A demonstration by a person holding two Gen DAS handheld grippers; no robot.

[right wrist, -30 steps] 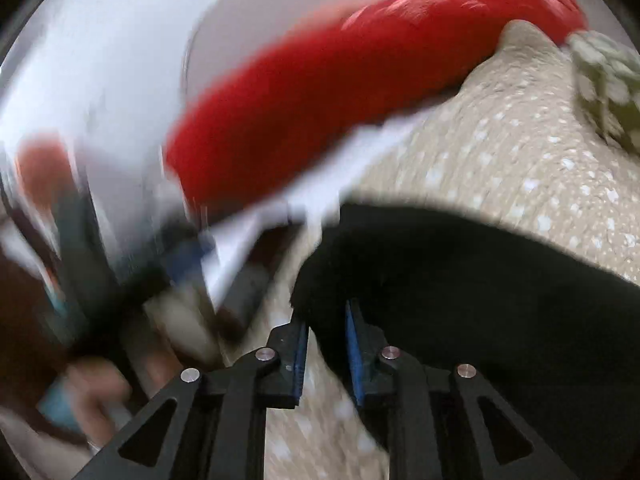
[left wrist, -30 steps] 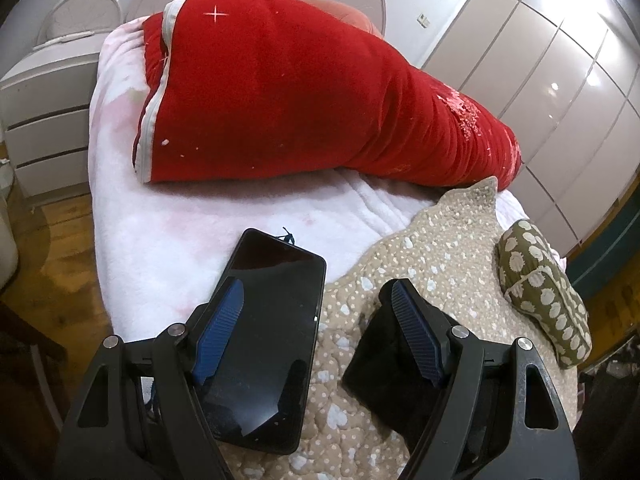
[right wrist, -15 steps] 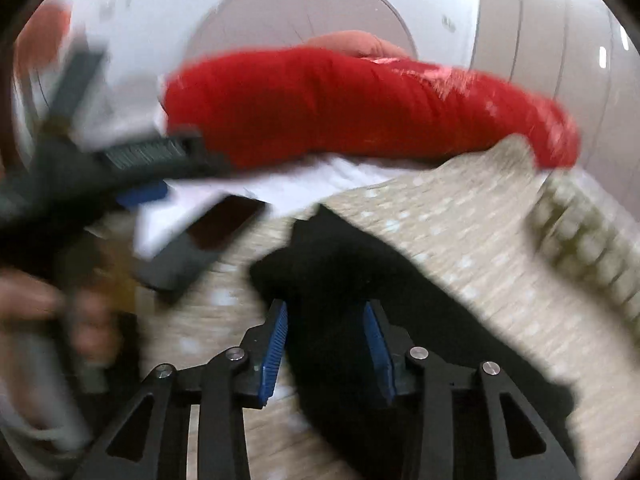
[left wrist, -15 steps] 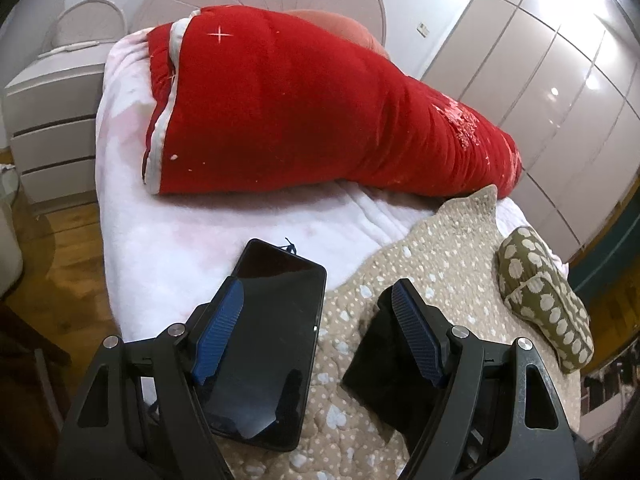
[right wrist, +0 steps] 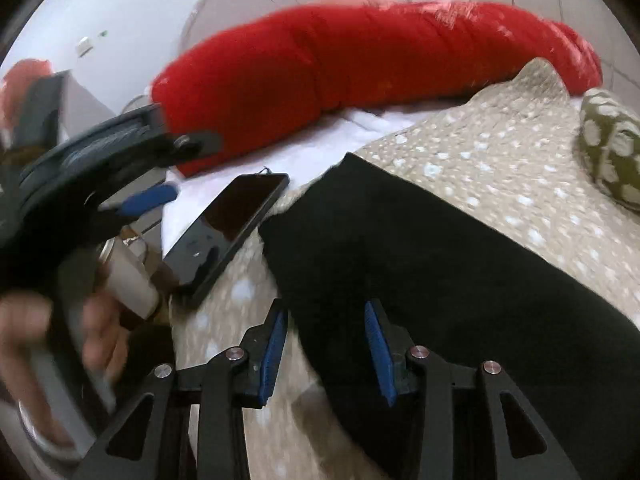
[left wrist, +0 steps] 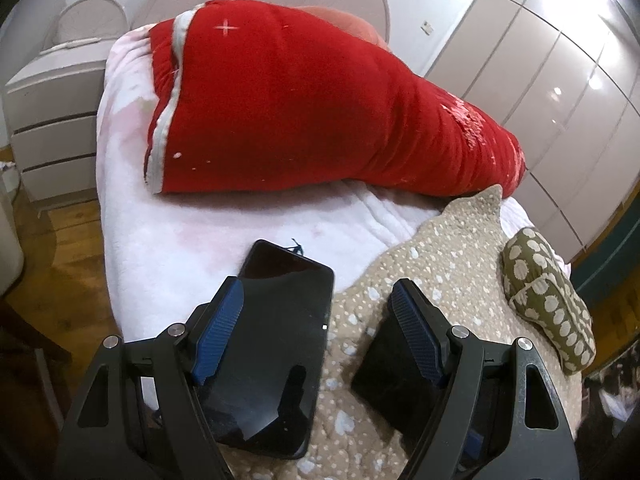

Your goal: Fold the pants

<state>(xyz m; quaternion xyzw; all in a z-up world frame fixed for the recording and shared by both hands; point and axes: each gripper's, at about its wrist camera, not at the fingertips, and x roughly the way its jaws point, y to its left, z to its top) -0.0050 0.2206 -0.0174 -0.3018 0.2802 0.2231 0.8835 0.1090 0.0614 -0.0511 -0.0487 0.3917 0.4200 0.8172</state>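
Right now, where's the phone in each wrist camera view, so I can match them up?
Left wrist: the phone lies low, left of centre, partly behind the left gripper's left finger.
Right wrist: the phone lies left of centre, beside the black pants.
Shared landmark: the red bolster behind it.

One pair of black pants (right wrist: pixel 420 264), one phone (left wrist: pixel 276 344), one red quilt (left wrist: pixel 312 112), two claws (both handheld).

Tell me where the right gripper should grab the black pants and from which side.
Take the black fabric pants at the near left edge, coming from the front. That edge lies flat on the beige spotted quilt, already between the right gripper fingers.
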